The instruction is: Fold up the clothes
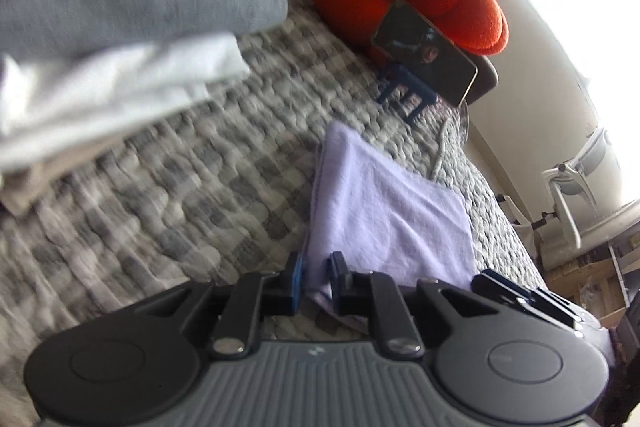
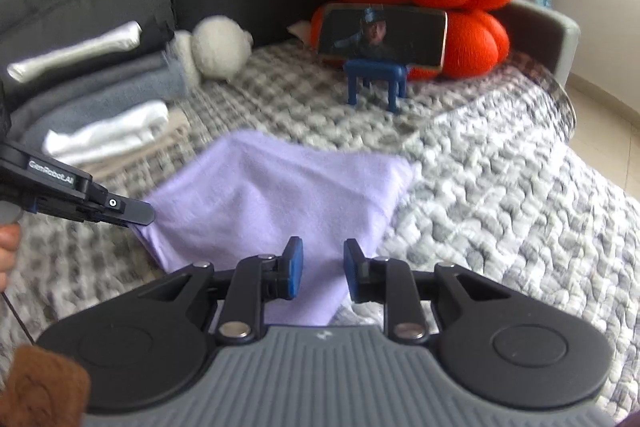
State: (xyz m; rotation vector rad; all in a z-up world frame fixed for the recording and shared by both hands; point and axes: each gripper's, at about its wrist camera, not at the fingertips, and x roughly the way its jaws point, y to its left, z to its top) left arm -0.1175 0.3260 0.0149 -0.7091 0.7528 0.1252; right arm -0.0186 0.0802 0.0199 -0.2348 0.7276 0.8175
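Left to right: folded stack [image 2: 92, 107] sat on the checked blanket [image 2: 500, 187], left gripper [image 1: 316, 283] pinched the lilac cloth's [image 2: 272, 203] left corner, apparently to carry a fold, and right gripper [image 2: 322, 267] hovered over its near edge, jaws parted and empty.

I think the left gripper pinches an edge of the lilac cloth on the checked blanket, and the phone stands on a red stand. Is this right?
Not quite: the stand under the phone is blue, as the right wrist view shows. The rest holds: the left gripper pinches the lilac cloth on the checked blanket.

Lilac cloth [image 2: 264, 195], folded, lying rumpled on grey checked blanket, one edge pinched and lifted
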